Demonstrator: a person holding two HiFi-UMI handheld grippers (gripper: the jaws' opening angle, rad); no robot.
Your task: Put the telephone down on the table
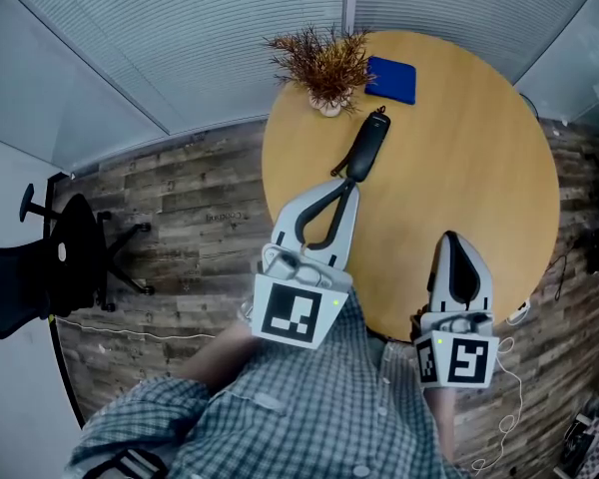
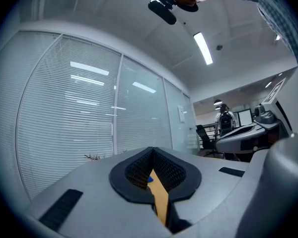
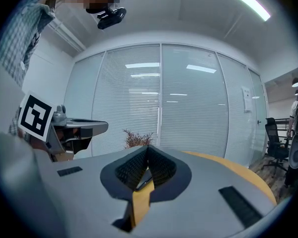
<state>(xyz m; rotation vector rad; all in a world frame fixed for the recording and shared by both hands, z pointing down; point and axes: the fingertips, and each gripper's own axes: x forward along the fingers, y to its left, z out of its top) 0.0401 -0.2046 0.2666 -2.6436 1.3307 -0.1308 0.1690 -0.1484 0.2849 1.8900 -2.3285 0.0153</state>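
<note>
One round wooden table (image 1: pixel 479 168) fills the head view, with both claws held above its near edge. The left claw (image 1: pixel 343 182) is closed, its tips meeting just at the near end of the telephone; whether they touch it cannot be told. The right claw (image 1: pixel 452 238), also closed and empty, hangs well apart to the right. A dried plant (image 1: pixel 324 63) stands at the far rim. The black telephone (image 1: pixel 367 146) lies flat on the table, near a blue pad (image 1: pixel 391 80).
</note>
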